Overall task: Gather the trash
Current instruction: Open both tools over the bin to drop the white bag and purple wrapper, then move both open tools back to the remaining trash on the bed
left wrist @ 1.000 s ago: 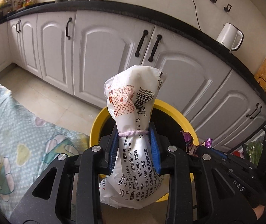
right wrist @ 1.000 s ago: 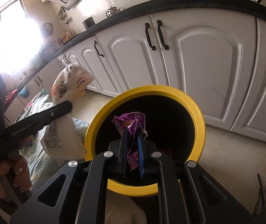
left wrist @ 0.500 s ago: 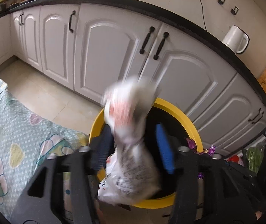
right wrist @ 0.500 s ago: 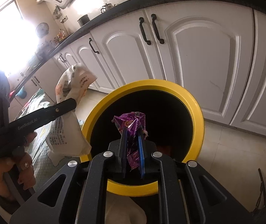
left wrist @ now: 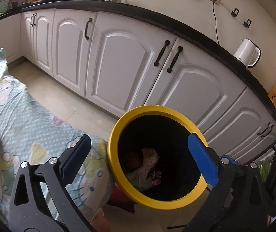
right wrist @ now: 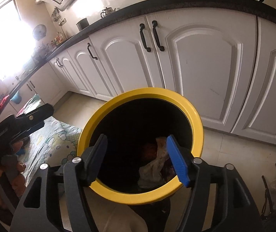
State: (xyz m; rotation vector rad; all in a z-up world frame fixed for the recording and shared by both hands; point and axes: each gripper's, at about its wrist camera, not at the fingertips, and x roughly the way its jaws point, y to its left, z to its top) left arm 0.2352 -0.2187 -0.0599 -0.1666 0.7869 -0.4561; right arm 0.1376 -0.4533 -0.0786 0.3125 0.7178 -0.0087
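Both grippers are hanging over the yellow-rimmed trash bin (left wrist: 158, 109). The left gripper (left wrist: 140, 159) has just been opening and is standing wide with nothing between its jaws. The right gripper (right wrist: 138, 159) has just been opening too, also empty. The white bag (left wrist: 143, 169) is lying inside the dark bin, with what may be the purple wrapper (left wrist: 156, 177) beside it.
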